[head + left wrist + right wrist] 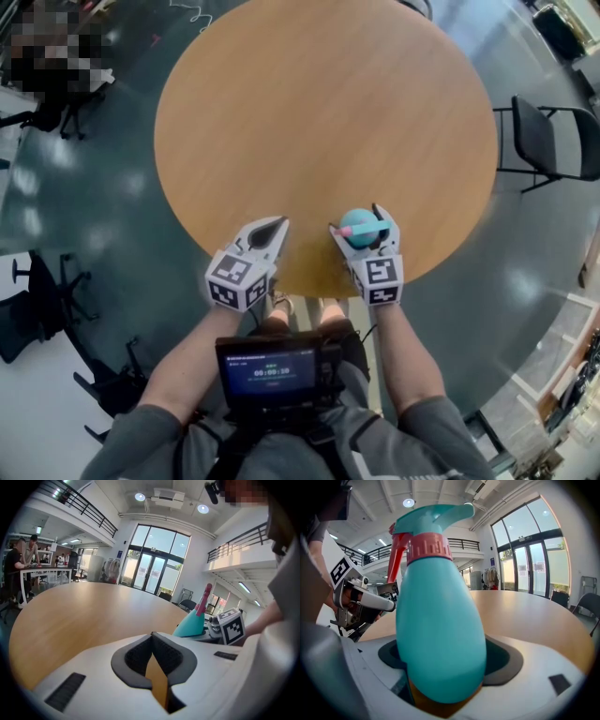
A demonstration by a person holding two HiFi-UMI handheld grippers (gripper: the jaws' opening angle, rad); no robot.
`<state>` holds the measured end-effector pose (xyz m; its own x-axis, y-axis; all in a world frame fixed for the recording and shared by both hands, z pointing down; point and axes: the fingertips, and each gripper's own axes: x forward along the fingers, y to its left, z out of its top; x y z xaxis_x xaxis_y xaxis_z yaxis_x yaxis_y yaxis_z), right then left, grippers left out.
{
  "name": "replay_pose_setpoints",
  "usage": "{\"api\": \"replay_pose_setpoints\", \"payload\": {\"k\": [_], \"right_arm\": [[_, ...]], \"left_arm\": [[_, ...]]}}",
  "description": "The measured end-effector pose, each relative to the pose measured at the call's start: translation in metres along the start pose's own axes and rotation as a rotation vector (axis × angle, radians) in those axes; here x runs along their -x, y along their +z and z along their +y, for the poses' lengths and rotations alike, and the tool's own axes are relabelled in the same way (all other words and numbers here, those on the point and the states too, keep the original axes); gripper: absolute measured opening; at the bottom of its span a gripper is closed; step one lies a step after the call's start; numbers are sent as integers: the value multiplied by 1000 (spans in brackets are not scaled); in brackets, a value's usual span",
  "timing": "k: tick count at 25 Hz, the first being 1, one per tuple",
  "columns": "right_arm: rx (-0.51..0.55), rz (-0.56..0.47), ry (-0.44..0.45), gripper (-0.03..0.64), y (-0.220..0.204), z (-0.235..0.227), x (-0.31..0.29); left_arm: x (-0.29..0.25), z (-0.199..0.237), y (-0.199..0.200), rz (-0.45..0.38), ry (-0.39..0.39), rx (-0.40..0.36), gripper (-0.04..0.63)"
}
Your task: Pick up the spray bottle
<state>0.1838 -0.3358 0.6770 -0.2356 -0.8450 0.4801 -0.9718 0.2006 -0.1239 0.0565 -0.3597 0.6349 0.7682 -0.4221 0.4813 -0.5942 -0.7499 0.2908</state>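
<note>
A teal spray bottle (361, 228) with a pink collar and red trigger stands upright near the front edge of the round wooden table (319, 112). My right gripper (358, 221) is shut on its body, and in the right gripper view the spray bottle (438, 620) fills the space between the dark pads (501, 660). My left gripper (279, 223) hovers just to the left of it, jaws shut with nothing in them. From the left gripper view the left gripper (152, 637) points across the table, with the spray bottle (192, 624) off to its right.
A black chair (553, 141) stands right of the table and office chairs (37, 300) stand at the left on the glossy floor. People sit at a far desk (21, 559). A screen device (267, 370) hangs at my chest.
</note>
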Motion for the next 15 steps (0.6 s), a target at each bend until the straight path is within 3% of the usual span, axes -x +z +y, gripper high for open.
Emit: {"api": "replay_pose_setpoints", "payload": {"k": [6, 15], "right_arm": [[19, -33, 12, 445, 12, 1, 8], [52, -84, 52, 445, 65, 9, 26]], "left_arm": [[8, 4, 6, -11, 13, -6, 5], [18, -3, 43, -111, -13, -17, 5]]}}
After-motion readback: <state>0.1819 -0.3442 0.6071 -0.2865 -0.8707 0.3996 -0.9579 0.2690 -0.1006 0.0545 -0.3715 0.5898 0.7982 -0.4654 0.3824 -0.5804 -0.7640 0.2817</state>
